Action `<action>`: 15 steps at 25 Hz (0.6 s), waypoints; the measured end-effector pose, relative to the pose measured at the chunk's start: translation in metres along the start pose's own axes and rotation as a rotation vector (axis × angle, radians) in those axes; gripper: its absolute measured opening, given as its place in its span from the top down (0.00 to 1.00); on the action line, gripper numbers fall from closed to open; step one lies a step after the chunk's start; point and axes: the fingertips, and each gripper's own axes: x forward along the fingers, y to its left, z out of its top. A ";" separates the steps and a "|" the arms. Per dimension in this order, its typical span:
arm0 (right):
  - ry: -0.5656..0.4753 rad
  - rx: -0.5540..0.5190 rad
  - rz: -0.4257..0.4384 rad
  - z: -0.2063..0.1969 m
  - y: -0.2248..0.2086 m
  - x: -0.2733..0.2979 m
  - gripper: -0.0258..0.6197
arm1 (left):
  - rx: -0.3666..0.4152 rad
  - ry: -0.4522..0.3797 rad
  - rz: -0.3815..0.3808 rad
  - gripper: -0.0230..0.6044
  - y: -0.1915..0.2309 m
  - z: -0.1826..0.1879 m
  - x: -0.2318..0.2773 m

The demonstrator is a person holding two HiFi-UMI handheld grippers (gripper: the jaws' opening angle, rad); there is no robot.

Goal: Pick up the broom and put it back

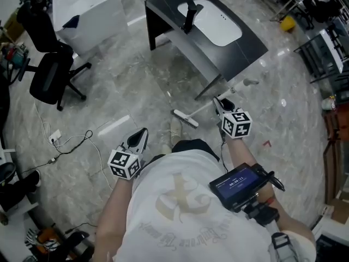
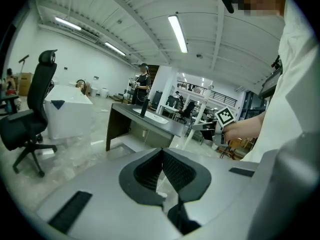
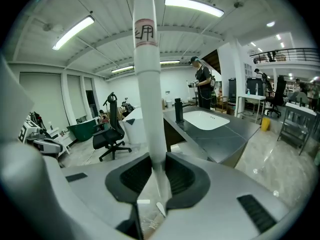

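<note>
The broom has a long white handle (image 1: pixel 206 107) and a flat head (image 1: pixel 185 118) that rests on the marble floor in front of my feet. My right gripper (image 1: pixel 220 103) is shut on the handle partway up. In the right gripper view the white handle (image 3: pixel 146 84) rises steeply from between the jaws of the right gripper (image 3: pixel 159 164), whose pads press on it. My left gripper (image 1: pixel 140 137) hangs to the left of the broom, apart from it. In the left gripper view the left gripper (image 2: pixel 161 156) has its pads together with nothing in them.
A dark desk (image 1: pixel 248 45) with a white basin (image 1: pixel 212 23) stands just beyond the broom. A black office chair (image 1: pixel 52 75) and a white box (image 1: pixel 87 10) are to the far left. Cables (image 1: pixel 71 143) trail over the floor at left.
</note>
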 end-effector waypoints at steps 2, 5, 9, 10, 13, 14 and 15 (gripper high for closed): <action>0.009 0.007 0.001 0.001 -0.001 0.014 0.81 | -0.010 0.001 0.016 0.95 0.010 0.003 0.001; 0.022 0.021 0.001 -0.001 -0.003 0.035 0.81 | -0.015 0.008 0.028 0.95 0.020 0.008 0.007; 0.046 0.044 -0.001 -0.005 -0.009 0.059 0.81 | -0.014 0.018 0.042 0.95 0.029 0.017 0.019; 0.051 0.050 -0.005 -0.006 -0.011 0.065 0.81 | -0.014 0.020 0.044 0.95 0.030 0.020 0.022; 0.066 0.081 -0.025 -0.008 -0.021 0.081 0.81 | -0.013 0.027 0.048 0.95 0.036 0.029 0.031; 0.072 0.090 -0.032 -0.009 -0.024 0.087 0.81 | -0.014 0.031 0.050 0.95 0.038 0.031 0.033; 0.079 0.096 -0.036 -0.010 -0.026 0.092 0.81 | -0.014 0.035 0.052 0.95 0.040 0.033 0.036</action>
